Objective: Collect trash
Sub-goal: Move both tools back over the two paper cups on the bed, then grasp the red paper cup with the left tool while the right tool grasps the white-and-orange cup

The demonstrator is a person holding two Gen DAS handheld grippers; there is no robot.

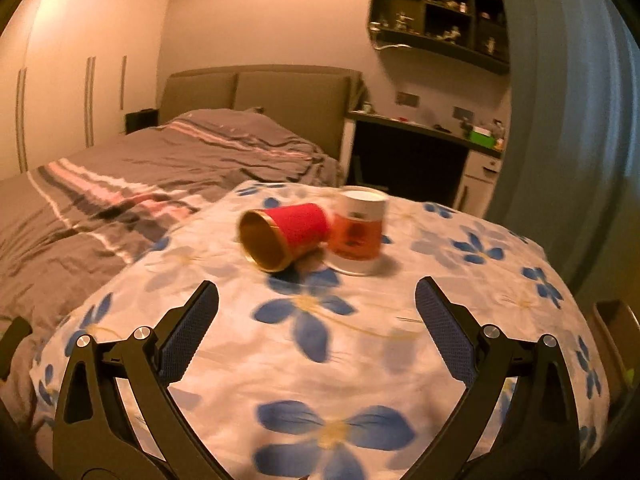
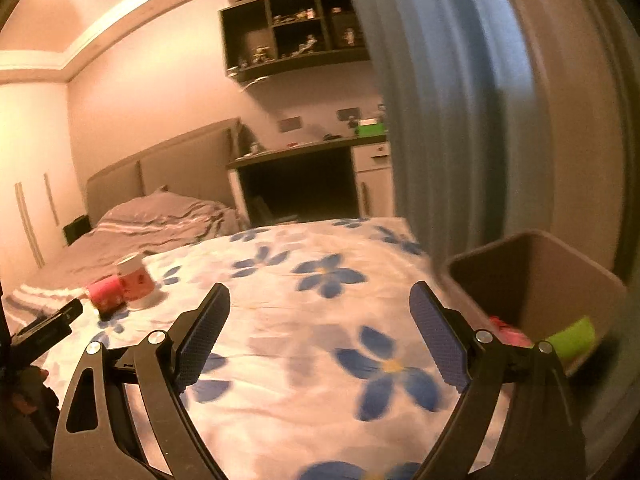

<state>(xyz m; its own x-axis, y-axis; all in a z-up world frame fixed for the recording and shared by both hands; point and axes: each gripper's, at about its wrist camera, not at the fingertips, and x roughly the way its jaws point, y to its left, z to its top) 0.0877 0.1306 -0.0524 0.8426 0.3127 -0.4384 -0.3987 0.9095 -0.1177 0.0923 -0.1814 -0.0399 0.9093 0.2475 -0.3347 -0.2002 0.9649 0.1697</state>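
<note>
While both grippers (image 1: 316, 320) (image 2: 320, 320) gaped empty | red cup (image 1: 286, 236) lay tipped against tub (image 1: 360, 232) | risk: rolling off when nudged

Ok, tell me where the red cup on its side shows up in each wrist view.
Left wrist view: the red cup lies at centre, ahead of the open left gripper, its gold mouth facing the camera.
Right wrist view: it sits at far left, small and blurred, left of the open right gripper.
Shared landmark: the white-and-orange cup stands against it on the floral cloth.
</note>
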